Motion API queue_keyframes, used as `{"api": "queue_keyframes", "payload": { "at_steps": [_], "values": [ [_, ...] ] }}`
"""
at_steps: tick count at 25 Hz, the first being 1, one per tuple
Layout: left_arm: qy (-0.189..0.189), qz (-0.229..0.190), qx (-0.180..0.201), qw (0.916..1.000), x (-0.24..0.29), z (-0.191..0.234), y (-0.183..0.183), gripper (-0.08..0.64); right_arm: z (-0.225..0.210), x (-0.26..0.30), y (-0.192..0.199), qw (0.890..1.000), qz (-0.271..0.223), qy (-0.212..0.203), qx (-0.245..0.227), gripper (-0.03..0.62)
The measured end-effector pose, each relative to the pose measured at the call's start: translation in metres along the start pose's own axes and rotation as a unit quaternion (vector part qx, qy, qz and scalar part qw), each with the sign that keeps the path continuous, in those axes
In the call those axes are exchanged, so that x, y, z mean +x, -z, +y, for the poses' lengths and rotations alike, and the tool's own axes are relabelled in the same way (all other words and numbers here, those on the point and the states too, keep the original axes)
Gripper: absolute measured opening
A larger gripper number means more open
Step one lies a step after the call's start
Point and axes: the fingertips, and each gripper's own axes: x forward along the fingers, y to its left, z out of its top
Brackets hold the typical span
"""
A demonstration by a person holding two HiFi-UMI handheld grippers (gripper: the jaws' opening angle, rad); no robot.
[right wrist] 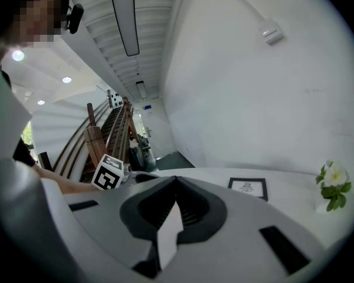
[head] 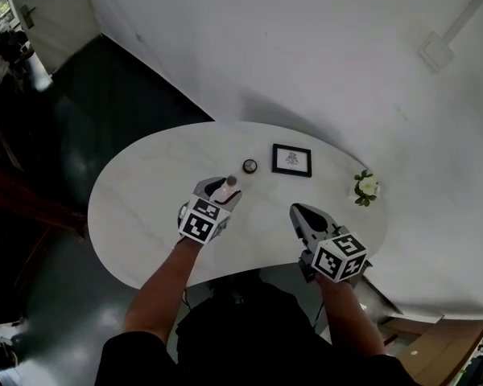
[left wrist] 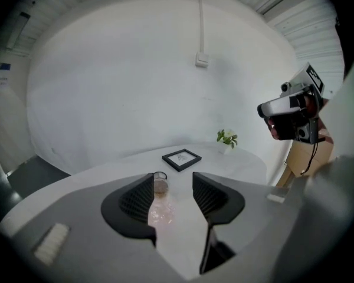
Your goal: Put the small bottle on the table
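Left tool [left wrist: 173,183] stands wide open with the small bottle [left wrist: 160,186] between its jaws; right tool [right wrist: 176,183] closed.

1. The desk [head: 137,207] has a white, faintly marbled, bean-shaped top.
2. A black-framed picture [head: 292,160] lies flat near its far edge.
3. A small round dark-rimmed object [head: 249,166] sits just left of the picture.
4. The small bottle [head: 228,187], clear with a brownish cap, is near that object.
5. A white flower sprig [head: 366,188] sits at the right end.

We wear a black top [head: 249,340] with short sleeves. Our left gripper [head: 224,186] and right gripper [head: 299,212] each have a pale grey shell, black ribbed pads [left wrist: 135,200] and a white cube [head: 200,222] printed with black square markers.
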Motion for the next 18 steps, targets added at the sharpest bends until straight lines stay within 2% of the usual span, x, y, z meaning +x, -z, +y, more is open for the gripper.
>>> {"api": "queue_keyframes", "payload": {
  "at_steps": [3,7,9,12,18],
  "values": [
    [0.005,-0.010,-0.027,0.9996,-0.010,-0.008,-0.001,0.204,0.000,-0.006,-0.003,1.000,-0.006,-0.002,-0.001,0.006],
    [0.003,-0.014,-0.022,0.9997,-0.024,-0.024,-0.003,0.201,-0.003,-0.012,-0.007,1.000,-0.017,-0.012,0.005,0.006],
    [0.000,-0.016,-0.021,0.9996,-0.029,-0.031,-0.005,0.138,-0.006,-0.016,-0.009,1.000,-0.021,-0.019,0.007,0.006],
    [-0.004,-0.018,-0.034,0.9993,-0.032,-0.044,-0.013,0.137,-0.017,-0.025,-0.008,0.999,-0.026,-0.029,0.012,0.006],
    [-0.054,-0.032,-0.015,0.9979,-0.041,-0.075,-0.038,0.120,-0.043,-0.049,-0.010,0.998,-0.044,-0.037,0.006,0.006]
  ]
}}
